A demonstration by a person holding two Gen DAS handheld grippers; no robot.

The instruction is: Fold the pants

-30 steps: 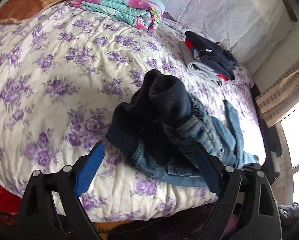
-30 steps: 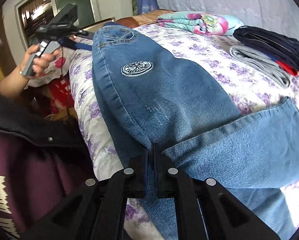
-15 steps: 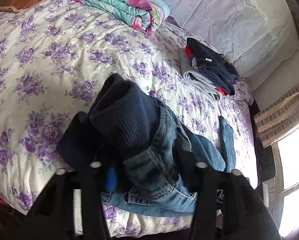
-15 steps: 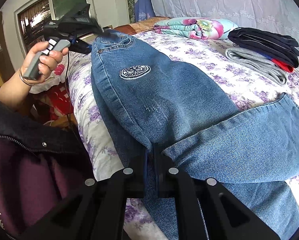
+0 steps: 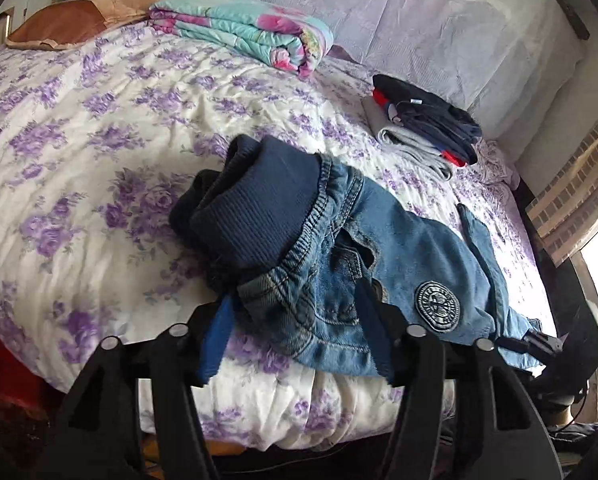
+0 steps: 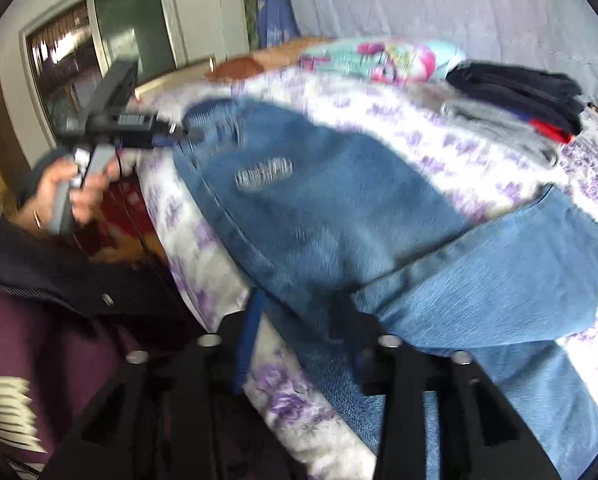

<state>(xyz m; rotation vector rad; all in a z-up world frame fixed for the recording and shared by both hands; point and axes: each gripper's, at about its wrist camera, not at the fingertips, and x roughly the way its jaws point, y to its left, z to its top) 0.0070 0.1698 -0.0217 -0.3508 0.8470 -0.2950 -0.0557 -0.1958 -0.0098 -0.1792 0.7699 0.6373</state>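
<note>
Blue jeans (image 5: 403, 264) with a dark ribbed waistband (image 5: 255, 216) and a round patch lie on the flowered bed near its front edge. In the left wrist view my left gripper (image 5: 295, 340) is open, its fingers on either side of the waist end of the jeans. In the right wrist view, which is blurred, the jeans (image 6: 339, 208) stretch from the left gripper (image 6: 187, 134) at the waist toward me. My right gripper (image 6: 299, 328) is open, its fingers straddling the denim at the leg.
The bed (image 5: 99, 128) has a purple-flowered quilt. A folded floral blanket (image 5: 251, 32) and a brown pillow (image 5: 79, 20) lie at the back. A stack of folded clothes (image 5: 423, 124) sits back right. The person stands at the left of the right wrist view.
My right gripper has opened and let go of the denim. My left gripper has pulled back and lowered, and the waist end now lies spread on the bed between its fingers.
</note>
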